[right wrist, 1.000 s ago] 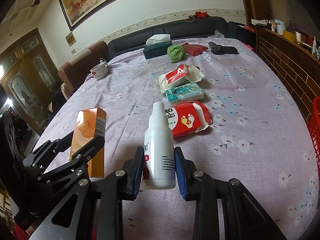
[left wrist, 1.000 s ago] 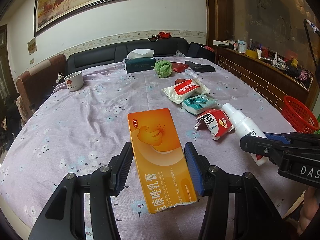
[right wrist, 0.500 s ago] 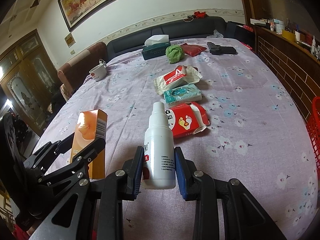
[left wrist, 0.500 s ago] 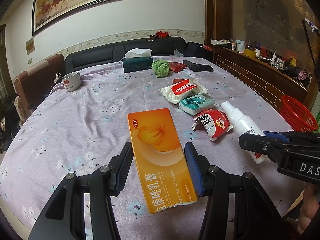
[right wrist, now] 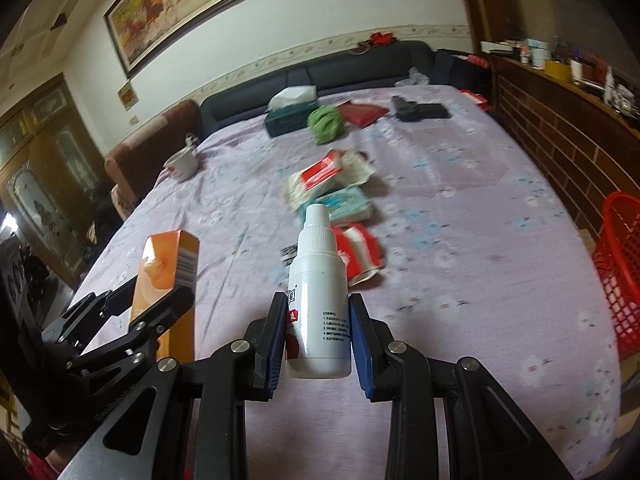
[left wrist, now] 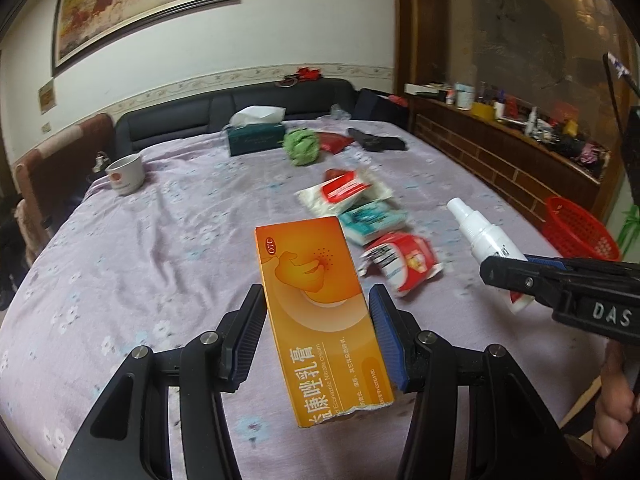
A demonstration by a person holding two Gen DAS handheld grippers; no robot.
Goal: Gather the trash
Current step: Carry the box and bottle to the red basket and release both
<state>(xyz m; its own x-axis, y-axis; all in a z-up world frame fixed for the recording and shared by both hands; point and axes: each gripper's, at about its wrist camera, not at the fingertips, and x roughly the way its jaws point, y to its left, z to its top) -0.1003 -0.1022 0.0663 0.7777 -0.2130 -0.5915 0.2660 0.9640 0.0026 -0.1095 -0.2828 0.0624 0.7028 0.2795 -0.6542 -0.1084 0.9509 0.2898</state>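
My left tongs (left wrist: pixel 318 322) are set to about the width of an orange box (left wrist: pixel 320 320) and grip it by its long sides; both blue pads press on the carton. The box lies flat between the fingers, its torn end toward the camera, and it is raised clear of the purple flowered cloth (left wrist: pixel 140 248) that covers the bench.

My right tongs (right wrist: pixel 318 334) are set narrower and clamp a white spray bottle (right wrist: pixel 320 292) around its lower body. The bottle points away from the camera, cap forward, and hangs above the cloth. In the left view the same bottle (left wrist: pixel 484 240) sits in the right tongs (left wrist: pixel 504 274) at the right edge.

On the cloth beyond both tongs lie three packets in a row, blurred: a red and white wrapper (left wrist: pixel 404 264), a teal packet (left wrist: pixel 372 220) and a white packet with a red label (left wrist: pixel 344 192). A red basket (right wrist: pixel 620 264) stands off the right edge of the bench.
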